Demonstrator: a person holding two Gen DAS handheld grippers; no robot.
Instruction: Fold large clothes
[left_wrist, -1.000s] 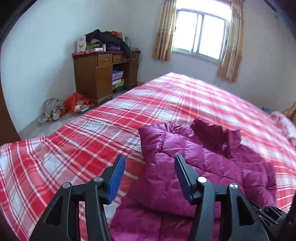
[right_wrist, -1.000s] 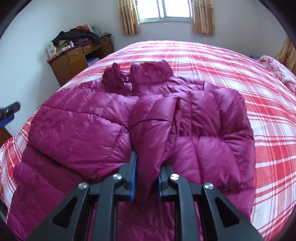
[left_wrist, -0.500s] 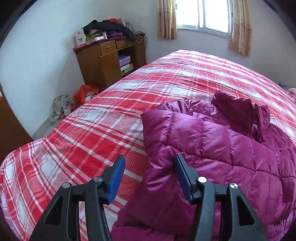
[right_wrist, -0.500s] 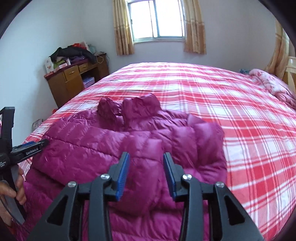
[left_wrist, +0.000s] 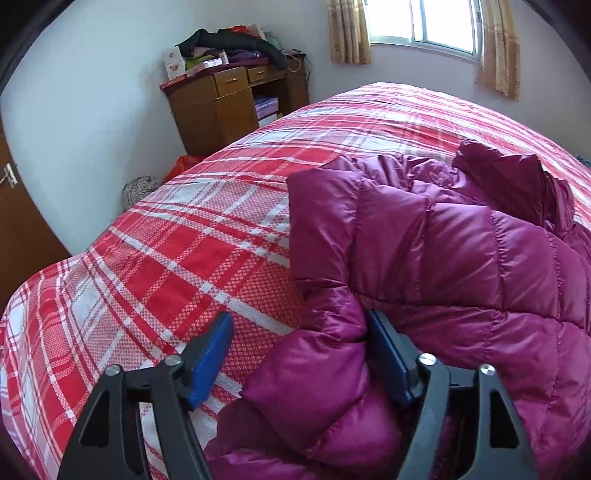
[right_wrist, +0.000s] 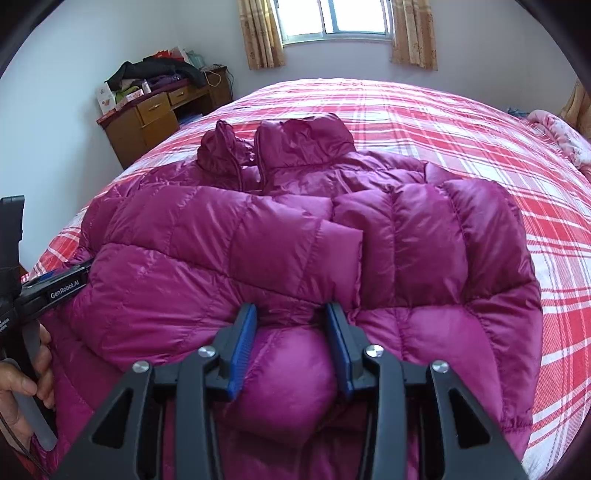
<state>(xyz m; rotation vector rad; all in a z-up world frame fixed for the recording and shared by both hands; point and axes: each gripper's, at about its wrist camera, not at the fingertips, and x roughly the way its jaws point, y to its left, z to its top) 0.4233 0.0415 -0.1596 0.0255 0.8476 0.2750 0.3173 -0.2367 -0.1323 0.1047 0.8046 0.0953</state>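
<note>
Your magenta puffer jacket (right_wrist: 295, 240) lies on the plaid bed (right_wrist: 461, 122), both sleeves folded in; the hem fold remains. Your left hand-held gripper (left_wrist: 299, 354) is opening around its edge, and your right hand-held gripper (right_wrist: 291, 347) stands part-open, unclamped, around a padded fold.

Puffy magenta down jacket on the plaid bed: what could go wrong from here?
1. The folded-in sleeve sits loose between the right gripper's open jaws; the slick magenta quilted down jacket may spring open.
2. The left gripper's jaws are opening, with only one pad against the jacket's edge, so a grab may miss.
</note>
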